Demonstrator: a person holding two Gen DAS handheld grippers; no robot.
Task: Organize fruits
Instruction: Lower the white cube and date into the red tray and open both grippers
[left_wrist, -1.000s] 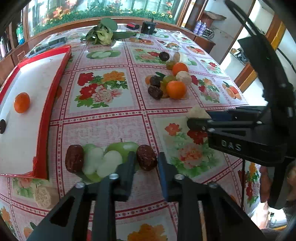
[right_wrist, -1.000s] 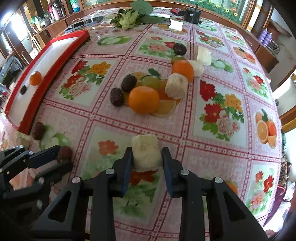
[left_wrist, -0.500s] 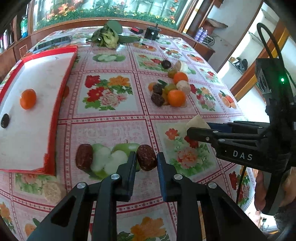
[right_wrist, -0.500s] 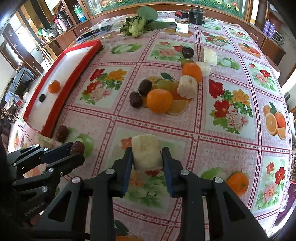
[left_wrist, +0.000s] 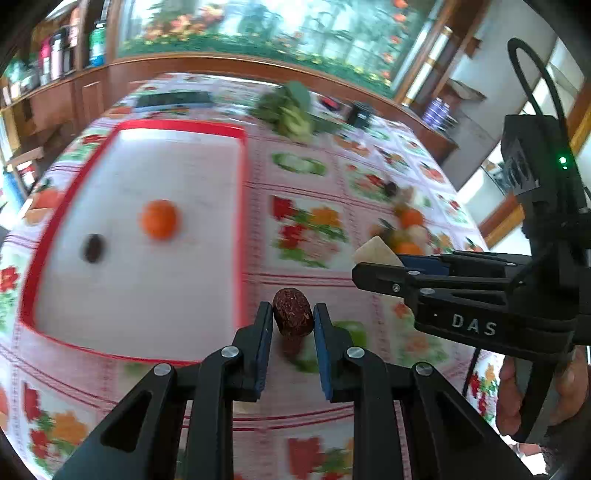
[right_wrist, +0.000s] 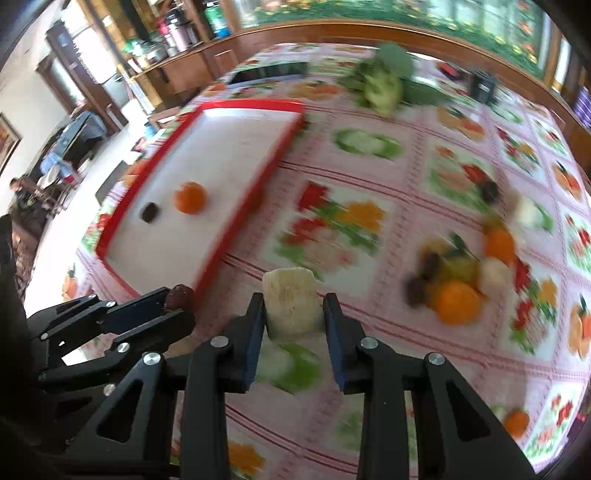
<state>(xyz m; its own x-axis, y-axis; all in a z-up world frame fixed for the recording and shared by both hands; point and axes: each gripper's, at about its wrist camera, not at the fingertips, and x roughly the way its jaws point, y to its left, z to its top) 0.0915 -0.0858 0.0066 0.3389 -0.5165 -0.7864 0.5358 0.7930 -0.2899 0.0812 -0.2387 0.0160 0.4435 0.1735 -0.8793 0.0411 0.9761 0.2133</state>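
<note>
left gripper (left_wrist: 292, 320): clamped on dark date (left_wrist: 293, 312) | right gripper (right_wrist: 294, 313): clamped on pale banana chunk (right_wrist: 291, 303) | both above table (right_wrist: 369, 177)

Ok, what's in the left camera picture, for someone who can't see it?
The left claw holds a brown date above a flowery tablecloth, beside a red tray with an orange and another date. The right claw holds a pale chunk.

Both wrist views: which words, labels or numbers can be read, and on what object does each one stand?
"DAS": white letters on the black body of the right gripper, seen in the left wrist view.
Bottles and cans on the shelf behind the table: labels too blurred to read.
Nothing else is legible.
</note>
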